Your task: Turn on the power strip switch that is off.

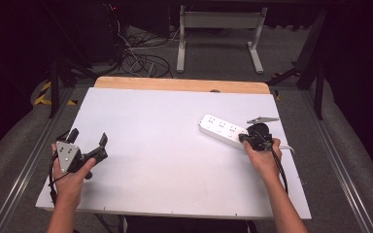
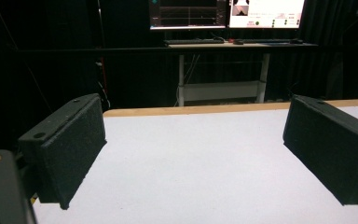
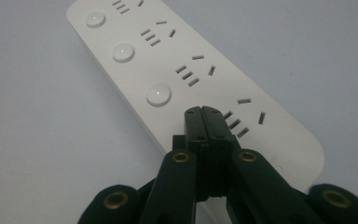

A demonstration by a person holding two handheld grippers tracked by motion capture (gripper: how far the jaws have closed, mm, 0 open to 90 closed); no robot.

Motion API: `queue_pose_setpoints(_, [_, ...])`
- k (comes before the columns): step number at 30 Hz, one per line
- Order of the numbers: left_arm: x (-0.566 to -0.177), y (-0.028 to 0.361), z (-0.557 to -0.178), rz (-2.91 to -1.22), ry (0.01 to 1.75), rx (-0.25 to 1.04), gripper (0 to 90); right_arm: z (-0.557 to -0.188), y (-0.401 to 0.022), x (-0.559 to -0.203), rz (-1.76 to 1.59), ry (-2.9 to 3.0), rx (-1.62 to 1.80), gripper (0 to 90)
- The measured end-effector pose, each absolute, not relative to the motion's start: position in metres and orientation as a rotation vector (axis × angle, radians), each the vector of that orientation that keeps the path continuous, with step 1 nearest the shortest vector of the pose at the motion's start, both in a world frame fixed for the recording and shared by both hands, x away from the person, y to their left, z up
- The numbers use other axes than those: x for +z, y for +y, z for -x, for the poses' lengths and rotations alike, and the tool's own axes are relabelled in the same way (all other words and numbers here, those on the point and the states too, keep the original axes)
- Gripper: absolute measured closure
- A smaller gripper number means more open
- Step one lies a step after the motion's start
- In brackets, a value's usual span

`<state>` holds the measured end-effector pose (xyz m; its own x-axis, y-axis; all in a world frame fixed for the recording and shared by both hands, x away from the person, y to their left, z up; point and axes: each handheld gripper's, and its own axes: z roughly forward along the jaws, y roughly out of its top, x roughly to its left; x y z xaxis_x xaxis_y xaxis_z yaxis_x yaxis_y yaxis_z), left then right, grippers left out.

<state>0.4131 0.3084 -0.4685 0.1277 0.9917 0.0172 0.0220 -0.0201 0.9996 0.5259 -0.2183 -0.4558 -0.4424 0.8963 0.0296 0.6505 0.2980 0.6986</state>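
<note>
A white power strip [image 1: 220,129] lies on the right of the white table [image 1: 165,160], with several outlets and round buttons [image 3: 158,94] along one side. My right gripper [image 1: 244,138] is shut, its jaws pressed together with nothing between them. Its tips [image 3: 204,112] are over the strip's near end, level with the last outlet; I cannot tell whether they touch it. My left gripper [image 1: 88,137] is held over the table's left part, well away from the strip. It is open, and between its wide-set pads [image 2: 65,144] is bare tabletop.
A wooden strip [image 1: 179,84] edges the table's far side. Beyond it stand a white desk frame [image 1: 218,29] and cables on the floor [image 1: 141,58]. Monitors [image 2: 226,13] sit on a far desk. The strip's cord [image 1: 287,147] runs off to the right.
</note>
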Motion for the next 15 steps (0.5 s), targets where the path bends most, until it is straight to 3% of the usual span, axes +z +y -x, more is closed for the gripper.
queue_pose_setpoints(15, [-0.4683, 0.3096, -0.4129, -1.293, 1.125, 1.115, 6.0, -0.5252, -0.2178, -0.4558, -1.38, 2.206, 0.92, 90.0])
